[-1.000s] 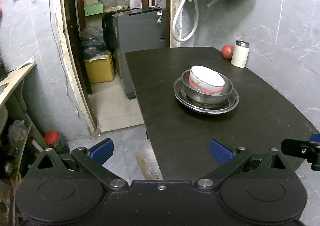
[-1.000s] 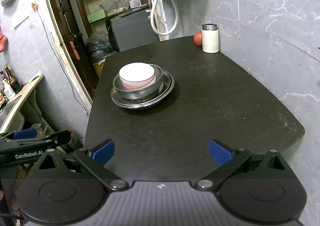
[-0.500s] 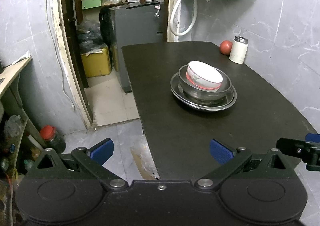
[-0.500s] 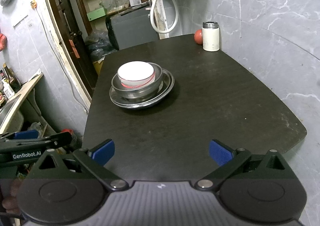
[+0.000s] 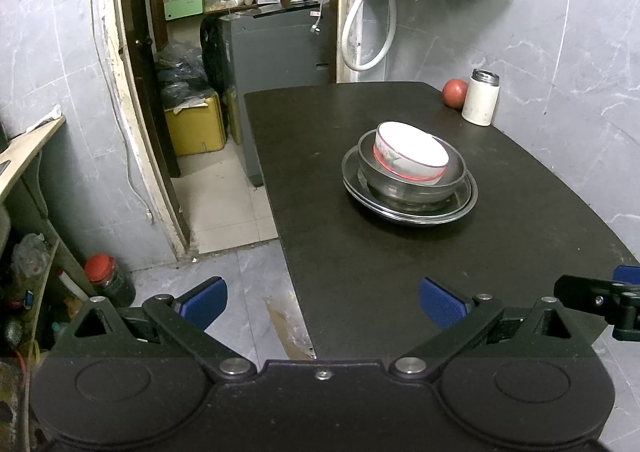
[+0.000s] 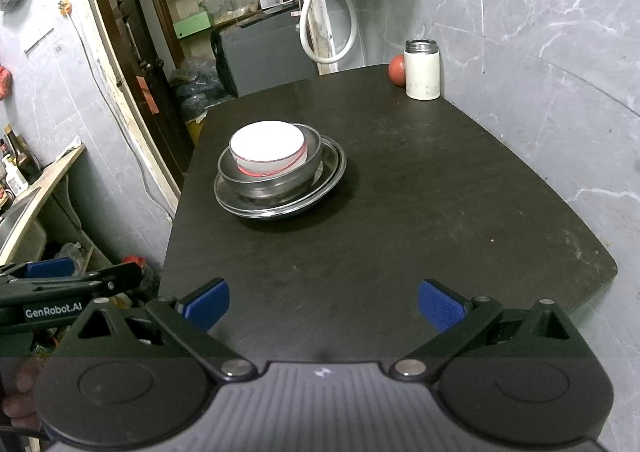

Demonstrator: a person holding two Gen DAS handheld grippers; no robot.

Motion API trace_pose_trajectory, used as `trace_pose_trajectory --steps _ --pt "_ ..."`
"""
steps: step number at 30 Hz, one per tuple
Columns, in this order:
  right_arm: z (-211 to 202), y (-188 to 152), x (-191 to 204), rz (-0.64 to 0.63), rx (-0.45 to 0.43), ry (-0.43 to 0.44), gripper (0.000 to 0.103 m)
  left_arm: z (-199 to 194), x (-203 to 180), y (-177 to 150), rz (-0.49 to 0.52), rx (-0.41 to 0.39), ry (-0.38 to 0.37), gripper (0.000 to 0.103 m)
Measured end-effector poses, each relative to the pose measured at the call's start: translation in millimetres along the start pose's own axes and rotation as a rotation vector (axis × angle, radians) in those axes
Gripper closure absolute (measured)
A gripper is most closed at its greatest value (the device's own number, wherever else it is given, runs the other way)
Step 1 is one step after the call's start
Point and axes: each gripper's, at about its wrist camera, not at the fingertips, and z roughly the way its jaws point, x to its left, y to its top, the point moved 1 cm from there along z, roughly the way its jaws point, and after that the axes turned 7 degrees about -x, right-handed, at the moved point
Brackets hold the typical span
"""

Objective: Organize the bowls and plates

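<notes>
Left gripper [image 5: 323, 302]: jaws spread wide, blue pads [image 5: 204, 302] well apart, nothing between them; held level, low at the near end. Right gripper [image 6: 323, 306]: jaws likewise wide apart, empty, level. Each gripper shows at the edge of the other's view, side by side. A hand [image 6: 18, 400] is partly visible at the right view's lower left edge.

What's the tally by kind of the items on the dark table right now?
Steel plates: 1 visible (there may be a second nested under it; rim edges are unclear)
Steel bowls: 1
White bowls with red band: 1, tilted inside the steel bowl
White lidded containers: 1
Red round fruits: 1
Total: 5
</notes>
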Motion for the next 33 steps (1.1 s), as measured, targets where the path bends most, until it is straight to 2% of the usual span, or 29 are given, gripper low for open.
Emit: trace_pose_trajectory --steps 33 --pt "20 -2 -10 0.01 0.053 0.022 0.0 13 -5 -3 0.032 0.062 0.013 0.001"
